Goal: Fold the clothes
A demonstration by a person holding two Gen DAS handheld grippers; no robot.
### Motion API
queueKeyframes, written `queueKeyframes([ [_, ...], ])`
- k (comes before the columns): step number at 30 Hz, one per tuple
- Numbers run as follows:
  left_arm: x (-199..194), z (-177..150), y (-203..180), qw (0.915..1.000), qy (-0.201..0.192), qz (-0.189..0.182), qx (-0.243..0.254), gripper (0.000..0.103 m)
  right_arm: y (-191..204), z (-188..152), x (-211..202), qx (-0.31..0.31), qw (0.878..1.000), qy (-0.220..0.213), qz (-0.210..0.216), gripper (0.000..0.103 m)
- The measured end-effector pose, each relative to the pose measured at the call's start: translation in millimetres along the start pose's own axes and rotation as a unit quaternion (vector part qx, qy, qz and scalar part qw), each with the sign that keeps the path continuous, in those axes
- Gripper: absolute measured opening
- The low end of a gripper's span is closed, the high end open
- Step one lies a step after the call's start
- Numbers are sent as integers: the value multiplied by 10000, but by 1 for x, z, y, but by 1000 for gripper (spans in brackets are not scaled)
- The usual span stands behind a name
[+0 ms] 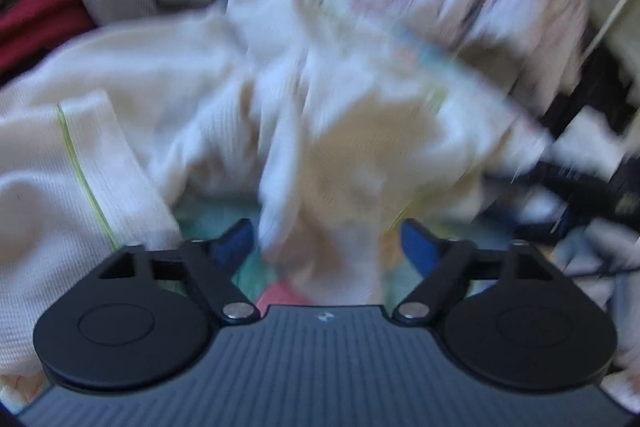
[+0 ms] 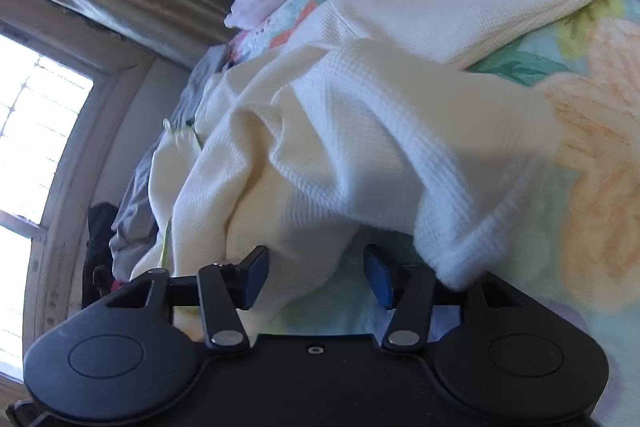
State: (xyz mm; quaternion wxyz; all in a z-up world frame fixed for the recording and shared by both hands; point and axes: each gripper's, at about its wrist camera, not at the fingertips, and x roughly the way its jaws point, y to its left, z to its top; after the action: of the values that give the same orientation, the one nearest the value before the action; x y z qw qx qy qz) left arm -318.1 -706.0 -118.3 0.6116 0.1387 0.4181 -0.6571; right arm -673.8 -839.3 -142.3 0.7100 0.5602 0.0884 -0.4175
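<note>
Your left gripper (image 1: 326,247) stands with its jaws spread, a hanging fold of the cream waffle-knit garment (image 1: 168,83) loose between them and not pinched; most of that garment lies rumpled on the floral bedspread (image 1: 208,223), so by my reading no tidy fold is finished. Your right gripper (image 2: 316,277) is likewise spread, with the garment's cloth (image 2: 360,131) draped just ahead of the pads and unclamped, so smoothing and every fold still look left to do.
</note>
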Motion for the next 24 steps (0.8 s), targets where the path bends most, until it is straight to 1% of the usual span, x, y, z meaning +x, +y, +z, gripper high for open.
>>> queueKeyframes([
  [2,18,-2,-3,9993,211,281,106,84,9,-2,11,-300,9994,-183,3,65],
  [3,20,-1,-5,9991,63,356,224,83,14,-4,16,-510,9983,-268,1,65],
  [4,22,-1,-8,9984,-85,430,343,71,21,-6,17,-863,9958,-318,-21,51],
  [5,23,0,-10,9976,-211,492,447,54,25,-9,16,-1155,9928,-325,-57,17],
  [6,22,1,-10,9972,-245,500,497,18,30,-12,14,-1446,9889,-333,-93,10],
  [7,21,1,-10,9968,-279,508,546,15,34,-14,11,-1683,9851,-341,-127,10],
  [8,19,2,-9,9967,-314,498,561,15,37,-14,2,-1779,9833,-348,-155,9],
  [10,6,0,-3,9981,-405,341,323,15,42,-13,-18,-1983,9792,-363,-230,7],
  [11,-2,-1,-3,9980,-467,325,291,13,45,-13,-31,-2130,9758,-370,-334,7],
  [14,-30,0,-8,9967,-705,203,337,11,52,-13,-71,-2686,9606,-324,-635,6],
  [15,-43,-1,-16,9957,-791,164,454,11,53,-12,-84,-2808,9567,-251,-722,5],
  [16,-58,-2,-27,9938,-886,144,662,11,54,-9,-96,-2850,9557,-137,-721,5],
  [18,-89,-7,-54,9878,-1146,51,1053,11,57,-1,-125,-2809,9580,-63,-569,5],
  [19,-103,-10,-64,9864,-1210,-41,1114,11,61,2,-140,-2829,9574,-122,-560,5],
  [20,-115,-14,-73,9850,-1266,-113,1169,11,67,4,-153,-2921,9543,-184,-600,5],
  [22,-134,-26,-86,9835,-1313,-98,1237,11,77,5,-178,-3111,9477,-319,-641,5],
  [24,-149,-39,-97,9836,-1307,-81,1238,11,83,0,-200,-3204,9446,-387,-600,5],
])
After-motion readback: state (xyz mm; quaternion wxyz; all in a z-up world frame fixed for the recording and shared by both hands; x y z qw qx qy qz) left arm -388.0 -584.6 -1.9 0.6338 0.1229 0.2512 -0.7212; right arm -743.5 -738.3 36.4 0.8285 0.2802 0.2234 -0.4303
